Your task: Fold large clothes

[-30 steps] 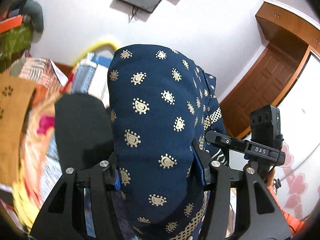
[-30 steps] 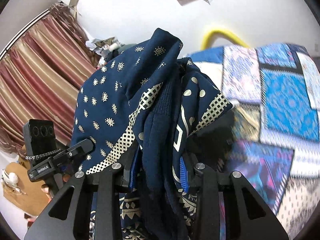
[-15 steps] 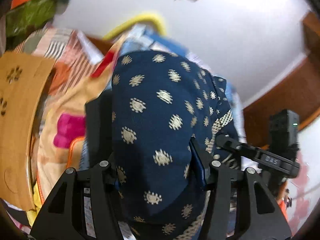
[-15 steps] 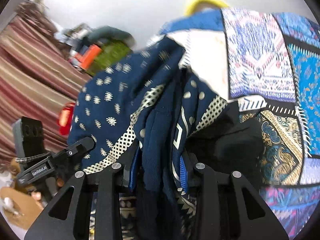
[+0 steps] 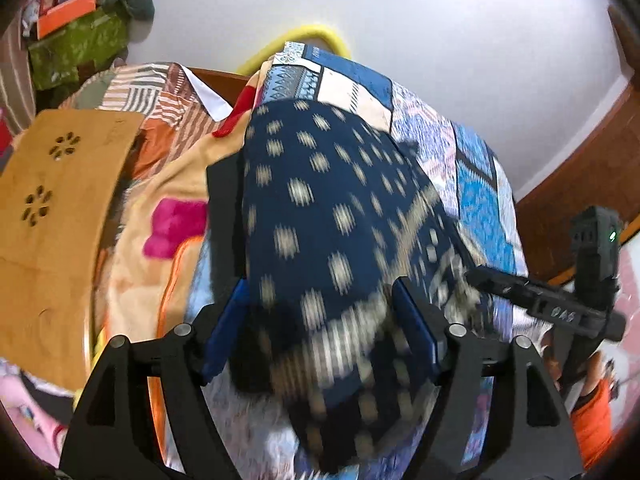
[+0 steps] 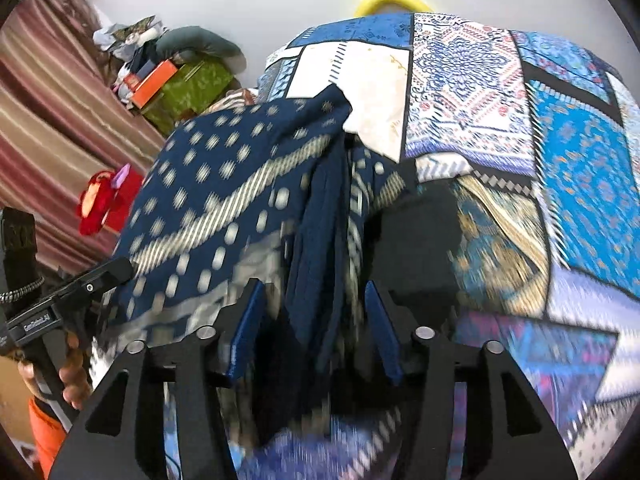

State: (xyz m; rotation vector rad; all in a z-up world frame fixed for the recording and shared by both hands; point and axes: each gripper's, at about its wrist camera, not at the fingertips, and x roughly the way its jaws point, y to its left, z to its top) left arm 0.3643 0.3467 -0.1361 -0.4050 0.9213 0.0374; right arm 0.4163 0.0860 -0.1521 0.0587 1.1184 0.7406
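A large navy garment (image 5: 320,220) with cream dots and a checked border hangs bunched between both grippers over the bed. My left gripper (image 5: 320,320) is shut on a wide fold of it. My right gripper (image 6: 312,320) is shut on a thick bunch of the same garment (image 6: 224,184). The cloth drapes forward over both sets of fingers and hides the fingertips. The right gripper's body (image 5: 560,308) shows at the right of the left wrist view. The left gripper's body (image 6: 60,304) shows at the left of the right wrist view.
The bed carries a blue patchwork sheet (image 6: 500,92) and an orange blanket (image 5: 168,184). A black cloth (image 6: 416,240) lies under the garment. A wooden lap table (image 5: 52,200) stands at left. Striped curtains (image 6: 44,120), cluttered boxes (image 6: 184,84) and a wooden door (image 5: 580,168) surround the bed.
Both grippers have tipped down from the wall toward the bed, carrying the garment with them. The garment has swung forward and lower over the sheet. Both grips are unchanged.
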